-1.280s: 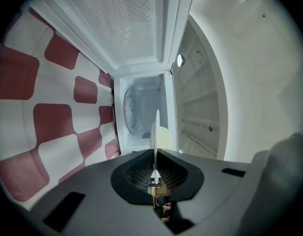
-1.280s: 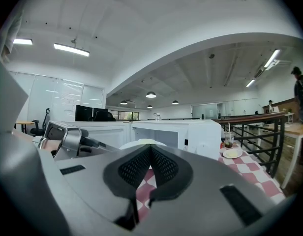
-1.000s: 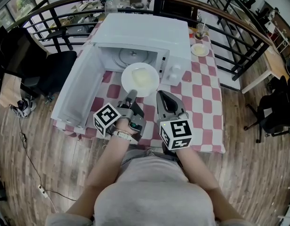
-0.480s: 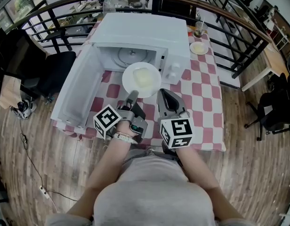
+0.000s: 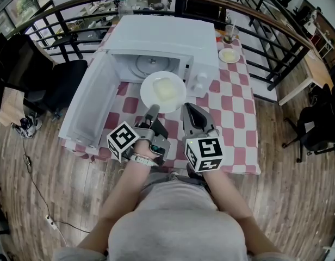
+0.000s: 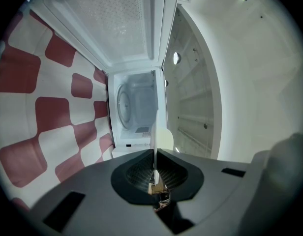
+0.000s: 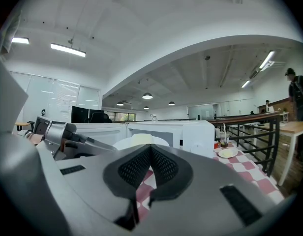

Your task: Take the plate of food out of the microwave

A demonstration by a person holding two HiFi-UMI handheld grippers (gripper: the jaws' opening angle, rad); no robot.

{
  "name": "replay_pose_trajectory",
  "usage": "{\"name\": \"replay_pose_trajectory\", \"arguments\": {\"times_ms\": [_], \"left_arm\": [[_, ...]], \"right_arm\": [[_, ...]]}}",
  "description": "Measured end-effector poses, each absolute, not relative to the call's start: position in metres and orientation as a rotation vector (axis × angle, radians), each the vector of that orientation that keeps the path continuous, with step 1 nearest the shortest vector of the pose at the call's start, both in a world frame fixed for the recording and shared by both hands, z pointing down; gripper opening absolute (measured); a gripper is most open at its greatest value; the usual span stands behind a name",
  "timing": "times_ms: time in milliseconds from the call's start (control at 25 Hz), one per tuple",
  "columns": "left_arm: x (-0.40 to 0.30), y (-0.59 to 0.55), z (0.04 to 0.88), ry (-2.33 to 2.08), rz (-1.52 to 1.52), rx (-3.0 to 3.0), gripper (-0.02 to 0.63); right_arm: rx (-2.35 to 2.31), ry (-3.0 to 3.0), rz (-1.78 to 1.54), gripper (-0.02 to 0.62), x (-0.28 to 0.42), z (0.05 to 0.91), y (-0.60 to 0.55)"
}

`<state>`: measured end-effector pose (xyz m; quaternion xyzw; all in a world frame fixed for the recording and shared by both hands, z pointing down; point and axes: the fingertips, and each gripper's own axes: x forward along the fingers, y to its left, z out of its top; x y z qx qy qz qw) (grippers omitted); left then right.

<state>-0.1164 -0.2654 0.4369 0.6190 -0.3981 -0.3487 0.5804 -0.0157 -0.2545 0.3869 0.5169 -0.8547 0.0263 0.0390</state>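
Clamped on the near rim of the plate (image 5: 163,91) with the fingers of the left gripper (image 5: 152,112). Closed together on nothing at the right gripper (image 5: 192,114), just beside.

Held outside the microwave (image 5: 167,37), above the checked worktop (image 5: 233,113), right of the open door (image 5: 88,105).

Compared with a second ago: barely shifted, a slight drift rightward only. Judged as withdrawal complete, set-down pending.

Head view only: pale food on top. Left gripper view only: rim edge-on between the pads, bare turntable (image 6: 123,104) behind.
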Motion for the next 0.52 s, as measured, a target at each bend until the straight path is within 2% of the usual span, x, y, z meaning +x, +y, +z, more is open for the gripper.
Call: {"name": "replay_pose_trajectory", "arguments": {"times_ms": [520], "left_arm": [[-0.115,-0.2589,0.4351,-0.951,-0.84,1.44,0.017]], "right_arm": [[1.585,-2.609,0.08,0.025,-0.011,0.3906,-0.2514]]}}
